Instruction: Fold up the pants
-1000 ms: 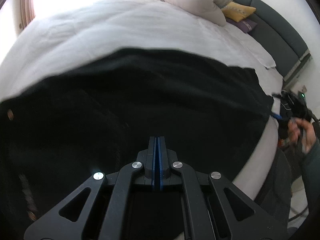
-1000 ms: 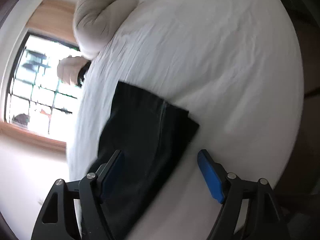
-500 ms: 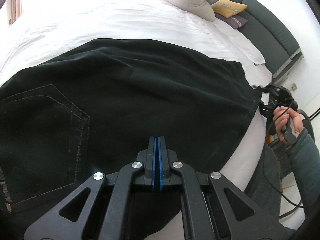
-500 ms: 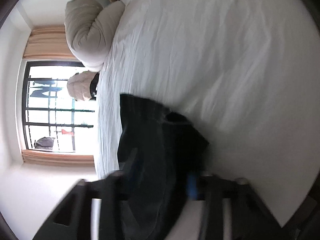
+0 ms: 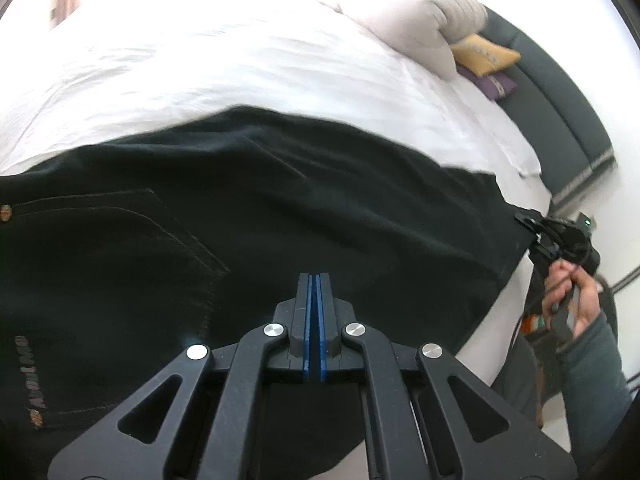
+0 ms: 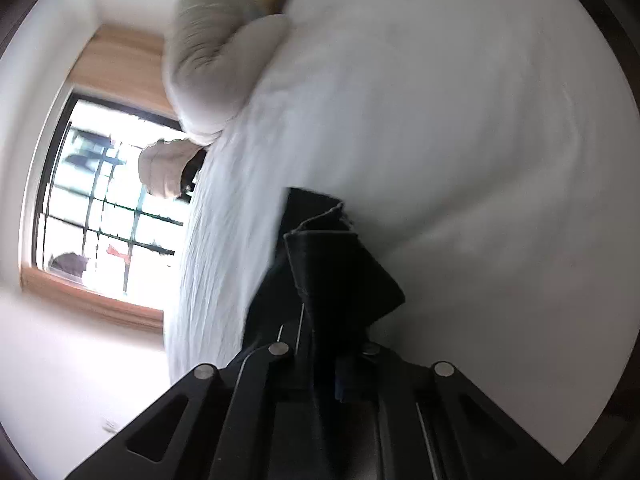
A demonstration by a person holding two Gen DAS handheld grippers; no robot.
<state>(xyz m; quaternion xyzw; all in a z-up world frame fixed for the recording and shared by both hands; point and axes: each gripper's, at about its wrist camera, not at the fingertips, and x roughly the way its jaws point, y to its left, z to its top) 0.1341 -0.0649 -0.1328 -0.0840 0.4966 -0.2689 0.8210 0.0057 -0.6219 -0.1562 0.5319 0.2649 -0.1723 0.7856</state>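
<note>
Pants (image 5: 280, 220): black stitched denim, flat.

A home bedroom: beyond the fingers lies a white-sheeted bed (image 5: 248, 64) with a bunched duvet (image 5: 404, 16), cushions (image 5: 486, 54), dark headboard (image 5: 560, 92) and curtained window (image 6: 104, 208).

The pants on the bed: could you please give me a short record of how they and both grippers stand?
pants: black, spread on the white bed, back pocket up
left gripper: shut on the pants' near edge
right gripper: jaws just closed on the pants' hem end
pillows: at the headboard, clear of the pants
</note>
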